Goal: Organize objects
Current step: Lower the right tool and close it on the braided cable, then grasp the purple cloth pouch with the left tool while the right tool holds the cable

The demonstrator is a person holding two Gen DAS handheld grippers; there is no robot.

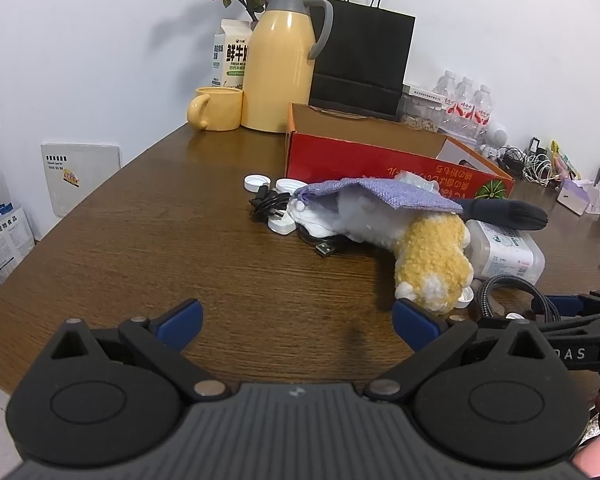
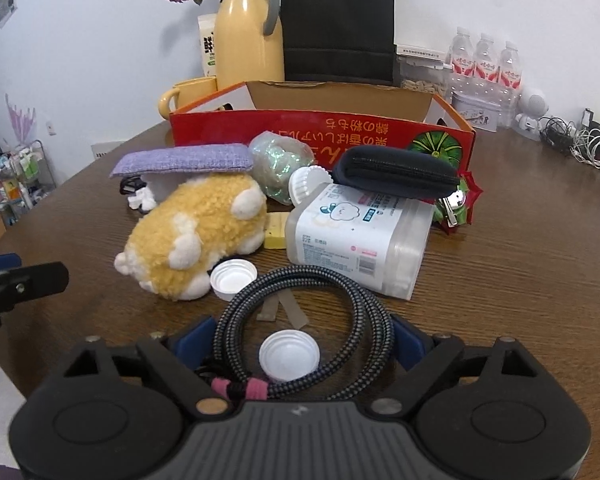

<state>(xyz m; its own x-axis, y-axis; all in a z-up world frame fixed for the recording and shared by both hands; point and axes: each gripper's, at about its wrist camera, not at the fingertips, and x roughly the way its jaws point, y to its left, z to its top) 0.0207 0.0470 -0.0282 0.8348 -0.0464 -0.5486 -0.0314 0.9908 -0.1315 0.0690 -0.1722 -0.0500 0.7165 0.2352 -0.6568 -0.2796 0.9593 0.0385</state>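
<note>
Right tool (image 2: pixel 300 334) spread wide around cable (image 2: pixel 300 304) and cap (image 2: pixel 289 354) near front edge, left tool (image 1: pixel 298 326) spread over bare surface (image 1: pixel 180 220).

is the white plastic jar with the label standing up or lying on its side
On its side. The jar lies lengthwise on the table, its ribbed lid facing sideways toward the red box, with a dark pouch resting on top.

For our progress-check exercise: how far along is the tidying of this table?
Done: nothing visibly; the red box looks empty from here. In hand: the right hand-held gripper brackets the braided cable coil, fingers apparently not yet pressing it; the left hand-held gripper is open over bare table. Left: plush toy, purple cloth, black pouch, plastic jar, loose caps.
</note>
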